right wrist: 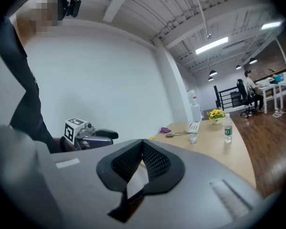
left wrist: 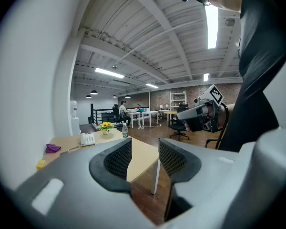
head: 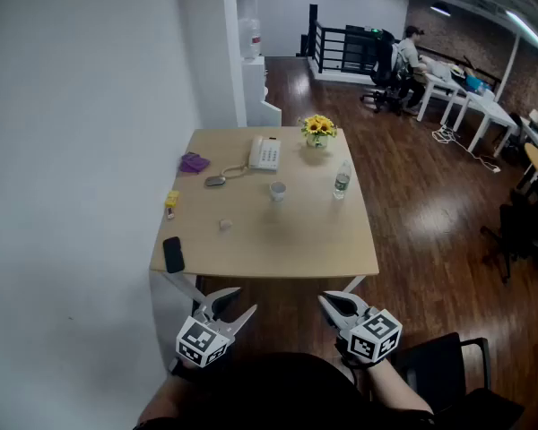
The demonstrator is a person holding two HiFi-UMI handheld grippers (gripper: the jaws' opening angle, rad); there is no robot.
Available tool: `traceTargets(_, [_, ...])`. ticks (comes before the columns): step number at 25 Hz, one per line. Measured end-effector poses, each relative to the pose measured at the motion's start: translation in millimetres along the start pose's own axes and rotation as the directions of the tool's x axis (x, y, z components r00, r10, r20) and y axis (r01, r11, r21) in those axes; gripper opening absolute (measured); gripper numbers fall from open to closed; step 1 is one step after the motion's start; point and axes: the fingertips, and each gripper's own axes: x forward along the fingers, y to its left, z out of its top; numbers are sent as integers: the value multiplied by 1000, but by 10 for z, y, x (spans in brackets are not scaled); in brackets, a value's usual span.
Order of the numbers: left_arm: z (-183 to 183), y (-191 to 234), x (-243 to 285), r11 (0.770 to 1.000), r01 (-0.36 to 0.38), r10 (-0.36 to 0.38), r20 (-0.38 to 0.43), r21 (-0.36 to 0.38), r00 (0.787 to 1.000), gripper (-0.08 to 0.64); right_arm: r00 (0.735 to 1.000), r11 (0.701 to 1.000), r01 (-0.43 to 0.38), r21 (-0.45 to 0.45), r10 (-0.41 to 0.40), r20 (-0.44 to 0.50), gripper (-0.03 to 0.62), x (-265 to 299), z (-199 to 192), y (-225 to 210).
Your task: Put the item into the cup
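The move turns on a small pale item lying alone on the tan wooden table. It sits at about 12 o'clock from the left gripper and about 11 o'clock from the right gripper, so the left one looks the nearer. Both grippers hang off the near table edge, well apart from the item. It is too small here to give a material or a long axis; it reads as a roundish, whitish lump, and I take it to be the task's thing, though the yellow object near the left edge could be meant instead.

The cup stands upright at about 1 o'clock from the item, near it but apart. It is small, pale and smooth-walled, possibly translucent plastic.

The left gripper's jaws stand spread wide, with only table edge and floor showing between the black ribbed pads. The right gripper's jaws are pressed together at their tips, pinching nothing.

Beyond the cup are a clear plastic water bottle at its 3 o'clock, a white desk telephone, a pot of yellow sunflowers and a crumpled purple cloth. A flat black phone lies at the near-left corner.
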Motion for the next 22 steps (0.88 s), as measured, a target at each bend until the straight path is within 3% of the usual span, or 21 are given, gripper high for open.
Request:
traceTargets(15, [21, 70, 331, 997, -70, 71, -39, 30, 997, 170, 1000, 1000, -19, 10, 19, 2, 8, -230, -14, -338])
traceTargets(22, [45, 72, 545, 994, -93, 97, -62, 64, 993, 170, 999, 999, -33, -25, 34, 21, 8, -319, 97, -515])
